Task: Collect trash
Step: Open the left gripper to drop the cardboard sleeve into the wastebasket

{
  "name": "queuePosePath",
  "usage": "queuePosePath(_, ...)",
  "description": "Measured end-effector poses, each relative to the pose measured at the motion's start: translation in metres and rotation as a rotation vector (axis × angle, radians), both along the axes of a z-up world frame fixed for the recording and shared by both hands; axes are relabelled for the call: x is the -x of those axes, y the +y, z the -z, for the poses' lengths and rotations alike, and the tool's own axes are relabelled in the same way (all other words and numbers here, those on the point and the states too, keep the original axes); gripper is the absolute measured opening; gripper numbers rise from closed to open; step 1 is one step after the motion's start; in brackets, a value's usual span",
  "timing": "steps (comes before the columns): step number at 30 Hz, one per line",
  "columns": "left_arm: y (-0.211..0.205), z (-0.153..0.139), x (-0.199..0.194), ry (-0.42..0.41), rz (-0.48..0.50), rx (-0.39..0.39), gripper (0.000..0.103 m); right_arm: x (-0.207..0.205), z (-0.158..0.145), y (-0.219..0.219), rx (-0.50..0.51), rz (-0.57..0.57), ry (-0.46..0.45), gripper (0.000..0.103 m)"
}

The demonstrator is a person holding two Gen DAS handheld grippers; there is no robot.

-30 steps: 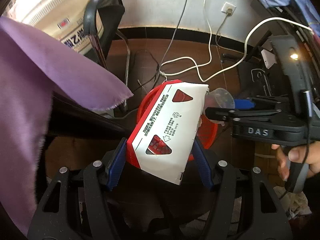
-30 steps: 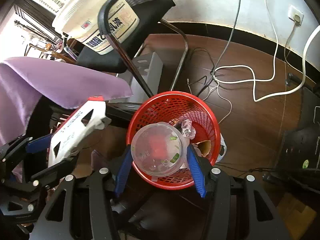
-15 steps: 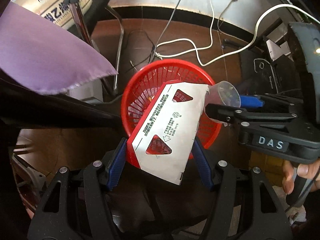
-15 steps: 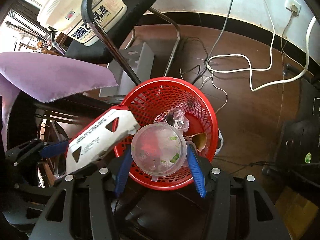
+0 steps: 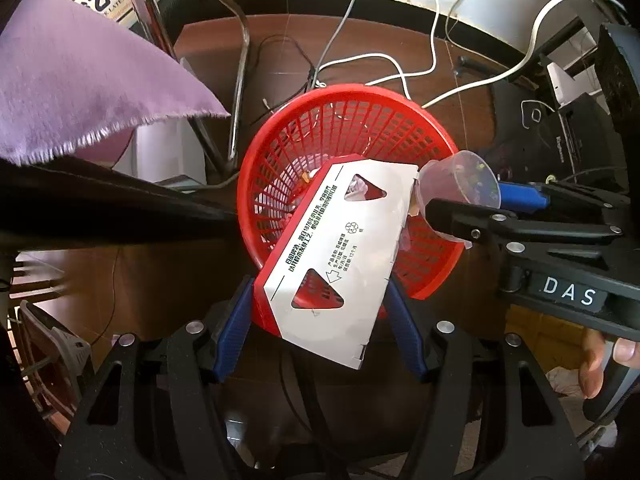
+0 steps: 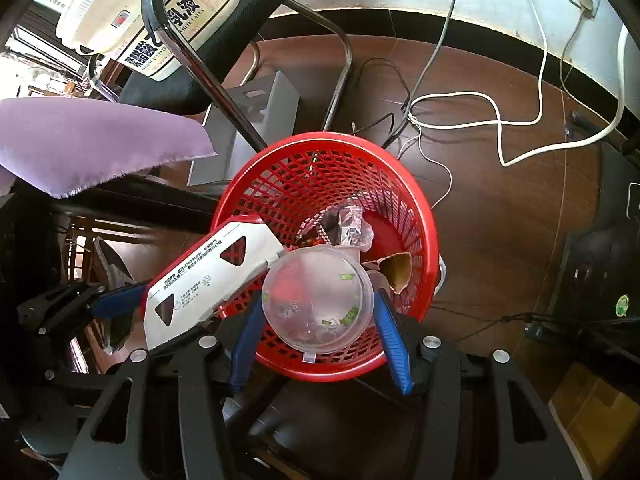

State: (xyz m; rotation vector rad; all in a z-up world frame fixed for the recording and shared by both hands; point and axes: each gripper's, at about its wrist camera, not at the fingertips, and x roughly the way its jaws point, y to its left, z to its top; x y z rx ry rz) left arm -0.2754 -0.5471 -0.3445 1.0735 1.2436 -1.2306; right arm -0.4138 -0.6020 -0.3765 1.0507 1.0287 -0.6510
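Note:
A red mesh trash basket point(image 5: 360, 116) stands on the dark wood floor; it also shows in the right wrist view point(image 6: 320, 168) with wrappers and torn cardboard inside. My left gripper point(image 5: 320, 304) is shut on a white and red carton point(image 5: 336, 248) and holds it tilted over the basket's near rim. My right gripper point(image 6: 316, 320) is shut on a clear plastic cup point(image 6: 318, 298) with green food bits, held over the basket. The cup point(image 5: 460, 184) and carton point(image 6: 208, 276) almost touch.
A purple cloth point(image 5: 80, 80) hangs over a table edge on the left. An office chair point(image 6: 224, 40) stands behind the basket. White cables point(image 6: 480, 108) trail across the floor to a wall socket point(image 6: 584, 0). Dark equipment point(image 6: 600, 248) sits on the right.
Both grippers have moved forward over the basket with their loads. The basket now sits larger and more central under the carton and cup.

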Motion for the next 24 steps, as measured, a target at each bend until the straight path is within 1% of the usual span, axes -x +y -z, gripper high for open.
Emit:
queuePosePath(8,-0.002,0.006,0.002,0.000,0.003,-0.008,0.063,-0.001,0.003,-0.002,-0.006,0.005,0.005,0.054)
queuePosePath(14,-0.008,0.009,0.005,-0.021,0.020,-0.015,0.063,-0.001,0.006,-0.004,-0.011,0.013,0.005,0.054)
queuePosePath(21,-0.012,0.010,0.007,-0.033,0.011,-0.016,0.064,-0.001,0.009,-0.004,-0.027,0.019,0.005,0.054)
queuePosePath(22,-0.013,0.009,0.008,-0.034,0.009,-0.015,0.064,-0.001,0.009,-0.005,-0.030,0.022,0.009,0.057)
queuePosePath(23,-0.013,0.007,0.008,-0.031,0.008,-0.011,0.064,0.000,0.009,-0.005,-0.035,0.029,0.011,0.061)
queuePosePath(24,-0.013,0.005,0.008,-0.026,0.008,-0.010,0.065,0.002,0.008,-0.006,-0.033,0.037,0.010,0.063)
